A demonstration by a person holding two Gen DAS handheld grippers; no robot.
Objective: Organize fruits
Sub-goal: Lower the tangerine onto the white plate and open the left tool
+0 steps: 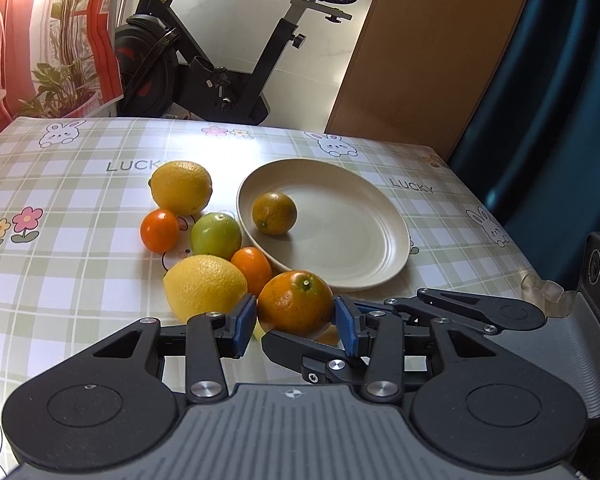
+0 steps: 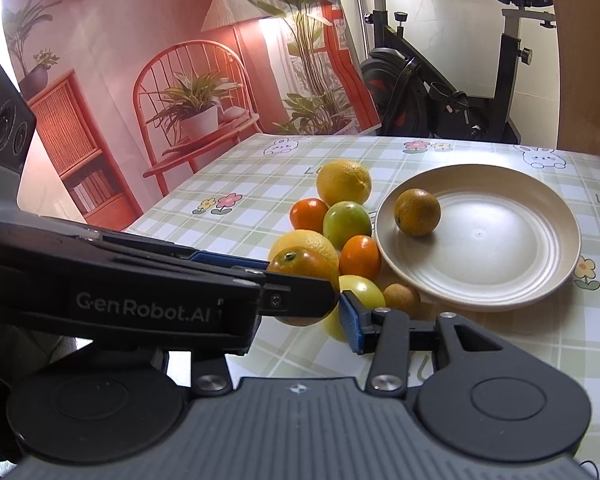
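My left gripper [image 1: 296, 316] is shut on an orange [image 1: 295, 304], held just in front of the cream plate [image 1: 360, 248]. One greenish-orange fruit [image 1: 274, 213] lies in the plate. Two lemons [image 1: 182, 187] [image 1: 204, 285], a green fruit [image 1: 216, 236] and two small oranges [image 1: 159, 230] [image 1: 252, 266] lie left of the plate. In the right wrist view the left gripper [image 2: 292, 280] crosses in front with the orange [image 2: 300, 264]. My right gripper [image 2: 300, 320] is mostly hidden behind it; only its right finger [image 2: 352, 324] shows, beside a yellow-green fruit [image 2: 362, 292] and a small brown fruit [image 2: 402, 298].
The checked tablecloth [image 1: 60, 260] covers the table. An exercise bike [image 1: 204, 52] stands behind the far edge, a wooden panel [image 1: 420, 48] at back right, and a printed backdrop [image 2: 140, 80] on the left side.
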